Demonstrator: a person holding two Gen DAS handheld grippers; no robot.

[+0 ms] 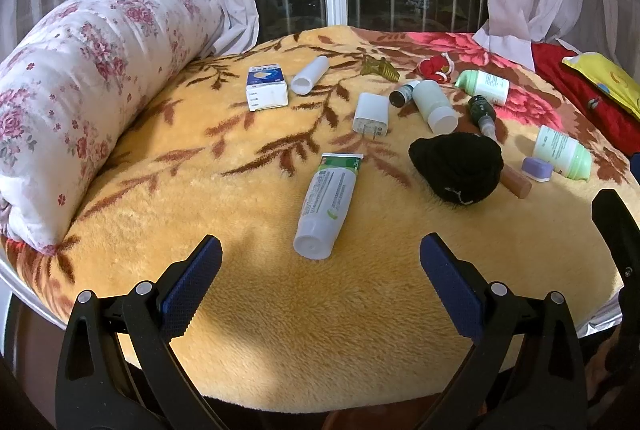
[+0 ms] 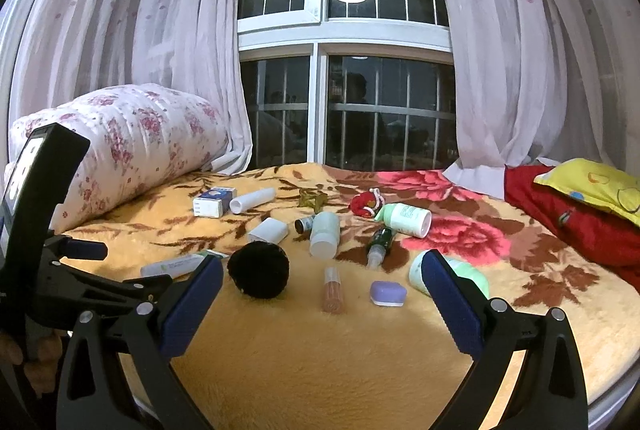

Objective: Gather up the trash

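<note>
Several small items lie scattered on a yellow floral blanket [image 1: 280, 310]. A white and green tube [image 1: 326, 206] lies just beyond my open, empty left gripper [image 1: 320, 262]. Further off are a black cloth ball [image 1: 458, 168], a white charger [image 1: 371, 116], a blue and white box [image 1: 266, 87], white bottles [image 1: 434, 106] and a purple soap [image 1: 537, 169]. My right gripper [image 2: 322, 282] is open and empty, low over the blanket; the black ball [image 2: 259, 269], a peach tube [image 2: 333, 290] and the purple soap [image 2: 388, 293] lie between its fingers' lines. A green-white bottle [image 2: 472, 276] sits behind its right finger.
A rolled floral quilt [image 1: 80, 90] lies along the left. A red cloth [image 2: 572, 222] and a yellow pillow [image 2: 600, 186] lie at the right. Curtains and a barred window stand behind. The bed's front edge is close below both grippers. The left gripper's body [image 2: 40, 230] shows at the right view's left.
</note>
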